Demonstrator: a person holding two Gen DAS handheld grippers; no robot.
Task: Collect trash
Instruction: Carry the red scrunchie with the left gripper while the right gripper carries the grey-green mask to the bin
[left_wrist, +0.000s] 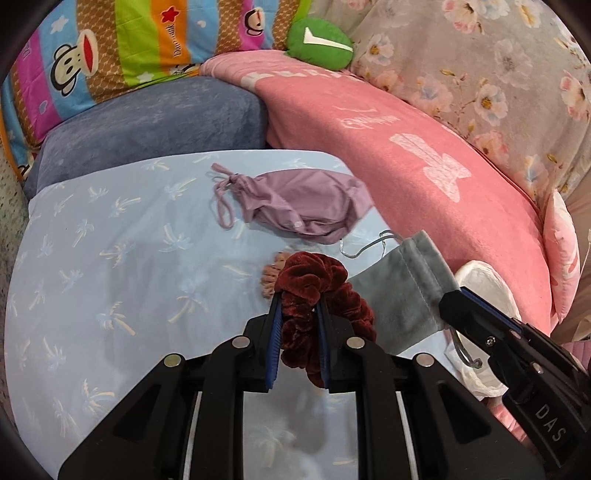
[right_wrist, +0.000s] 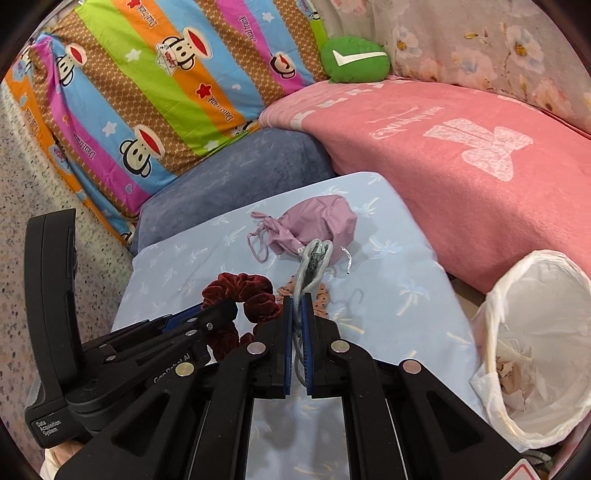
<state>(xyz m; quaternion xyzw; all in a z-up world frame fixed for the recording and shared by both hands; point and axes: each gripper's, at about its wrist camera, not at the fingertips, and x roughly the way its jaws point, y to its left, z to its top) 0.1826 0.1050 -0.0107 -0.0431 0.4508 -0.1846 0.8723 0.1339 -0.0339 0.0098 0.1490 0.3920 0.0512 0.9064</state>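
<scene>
My left gripper is shut on a dark red velvet scrunchie, held just above the light blue palm-print cushion. The scrunchie also shows in the right wrist view. My right gripper is shut on a grey velvet drawstring pouch, which shows in the left wrist view lifted off the cushion. A pinkish-brown scrunchie lies under both. A lilac drawstring bag lies farther back. A white-lined trash bin with crumpled paper stands at the right.
A pink blanket lies to the right of the cushion. A blue-grey pillow, a striped monkey-print pillow and a green plush are behind. Speckled floor is at the left.
</scene>
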